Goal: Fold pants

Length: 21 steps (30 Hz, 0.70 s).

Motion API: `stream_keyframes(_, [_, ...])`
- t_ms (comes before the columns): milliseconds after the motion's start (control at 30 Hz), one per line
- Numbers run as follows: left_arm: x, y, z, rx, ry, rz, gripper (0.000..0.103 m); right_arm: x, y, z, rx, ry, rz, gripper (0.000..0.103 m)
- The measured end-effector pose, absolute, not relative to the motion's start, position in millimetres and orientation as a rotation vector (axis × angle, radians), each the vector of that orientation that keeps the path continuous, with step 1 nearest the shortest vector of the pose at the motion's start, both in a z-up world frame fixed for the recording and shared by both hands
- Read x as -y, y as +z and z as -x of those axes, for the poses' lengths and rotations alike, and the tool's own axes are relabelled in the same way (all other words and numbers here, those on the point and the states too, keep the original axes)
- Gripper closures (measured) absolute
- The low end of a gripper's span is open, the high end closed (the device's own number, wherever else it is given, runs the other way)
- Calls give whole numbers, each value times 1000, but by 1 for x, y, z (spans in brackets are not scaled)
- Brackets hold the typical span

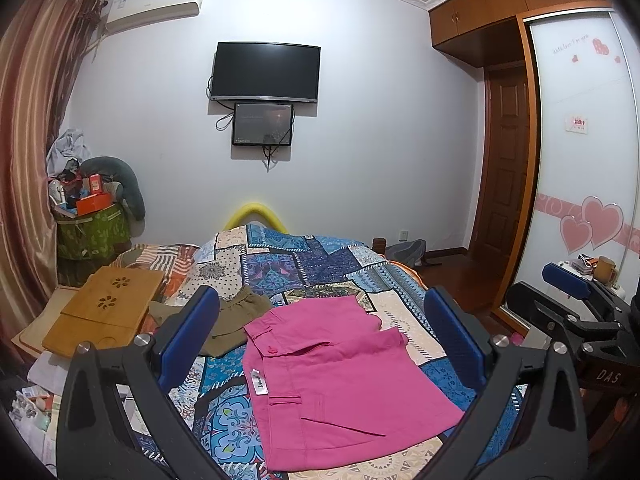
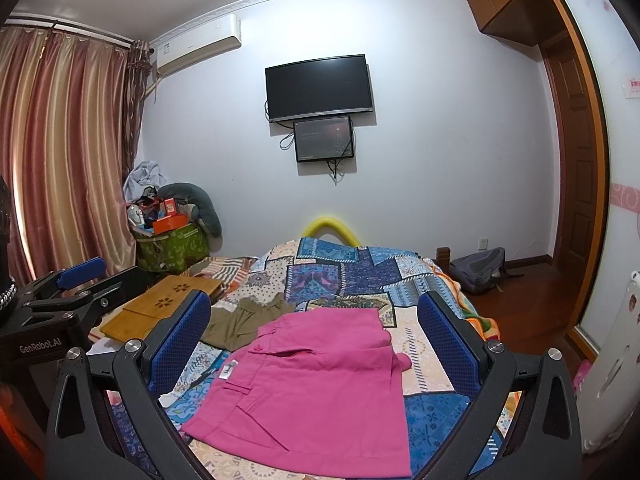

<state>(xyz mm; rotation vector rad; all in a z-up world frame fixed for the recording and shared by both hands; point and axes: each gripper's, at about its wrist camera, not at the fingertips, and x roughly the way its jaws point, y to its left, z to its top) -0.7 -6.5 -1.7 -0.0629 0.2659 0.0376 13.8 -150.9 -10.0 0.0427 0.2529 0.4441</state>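
Pink pants (image 1: 340, 384) lying folded flat on the patchwork bed cover (image 1: 312, 264), waistband and button toward 10 o'clock, white label sticking out at the 9 o'clock edge. Same pants (image 2: 316, 392) filling the lower middle of the right wrist view, a small flap of fabric poking out at 3 o'clock.

Left tongs (image 1: 322, 336) spread wide, blue pads well apart, holding nothing, hovering above the pants without touching. Right tongs (image 2: 314, 340) just as wide open, also empty and clear of the fabric. Each tool visible at the edge of the other's view.

Olive green garment (image 1: 236, 316) crumpled just beside the pink pants at 10 o'clock, touching or slightly under them, can't tell which. Wooden lap tray (image 1: 108, 308) further out at 9 o'clock near the bed edge. Black TV (image 1: 266, 72) on the wall at 12 o'clock with a smaller screen (image 1: 263, 124) right below it. Striped curtains (image 2: 60, 152) at 9 o'clock.
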Motion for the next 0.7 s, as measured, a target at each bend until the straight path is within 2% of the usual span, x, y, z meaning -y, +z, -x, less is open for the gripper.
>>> stream_keyframes(700, [7,2,0,-270,38,55,0,155,-9,-7,-250,442,-54,0])
